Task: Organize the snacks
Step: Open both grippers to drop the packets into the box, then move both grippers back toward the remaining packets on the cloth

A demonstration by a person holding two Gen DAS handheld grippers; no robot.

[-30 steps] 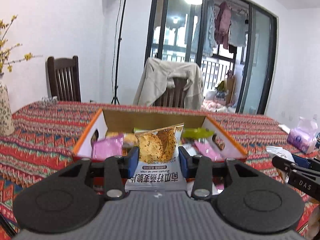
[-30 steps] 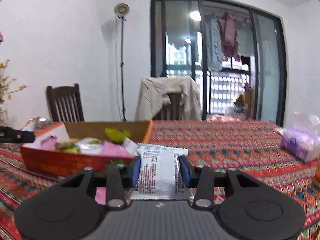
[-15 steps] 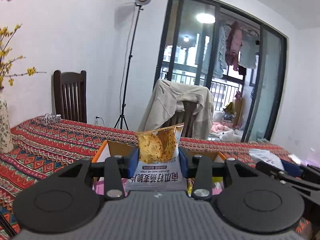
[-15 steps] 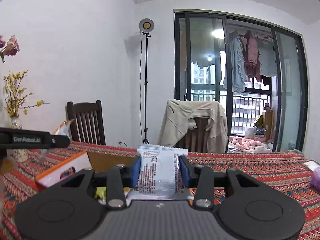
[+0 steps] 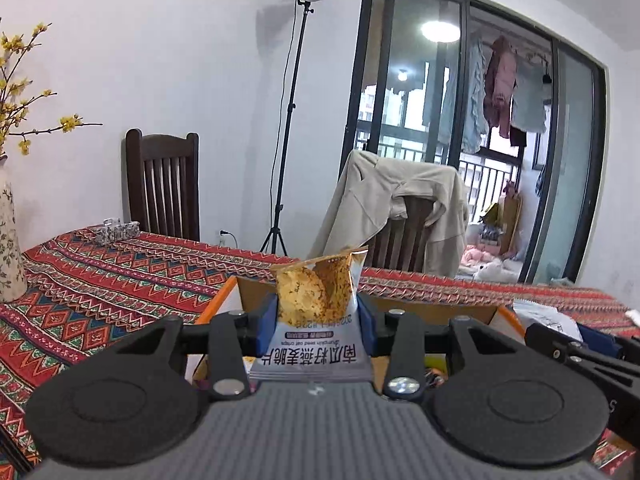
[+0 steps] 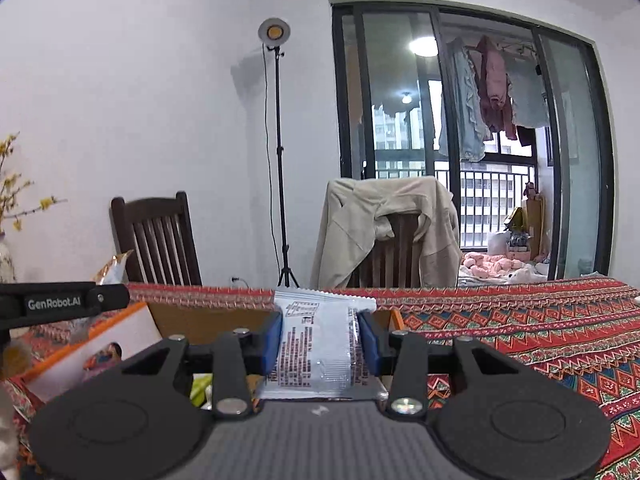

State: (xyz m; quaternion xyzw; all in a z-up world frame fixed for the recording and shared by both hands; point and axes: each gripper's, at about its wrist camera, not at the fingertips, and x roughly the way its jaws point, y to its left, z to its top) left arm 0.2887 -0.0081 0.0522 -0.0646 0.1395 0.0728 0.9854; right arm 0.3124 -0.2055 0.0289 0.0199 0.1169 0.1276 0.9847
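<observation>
My left gripper (image 5: 318,316) is shut on a crisps packet (image 5: 316,312), white below and printed with golden crisps above, held upright over the near side of an orange-rimmed cardboard box (image 5: 222,298). In the right wrist view my right gripper (image 6: 320,338) is shut on a white snack packet (image 6: 316,344) with red print, raised beside the same box (image 6: 120,324), whose white flap and brown inner wall show at the left. The left gripper's black body (image 6: 60,304) reaches in from that view's left edge. The box's contents are mostly hidden behind both grippers.
A red patterned cloth (image 5: 100,280) covers the table. A floral vase (image 5: 10,240) stands at the left. Two dark chairs, one draped with a beige jacket (image 5: 396,204), stand behind the table beside a lamp tripod (image 5: 280,184). The right gripper's black arm (image 5: 580,356) shows at the right.
Both grippers have lifted and swung their packets along the table. The box's contents, in plain sight a second ago, have dropped out of view behind the gripper bodies.
</observation>
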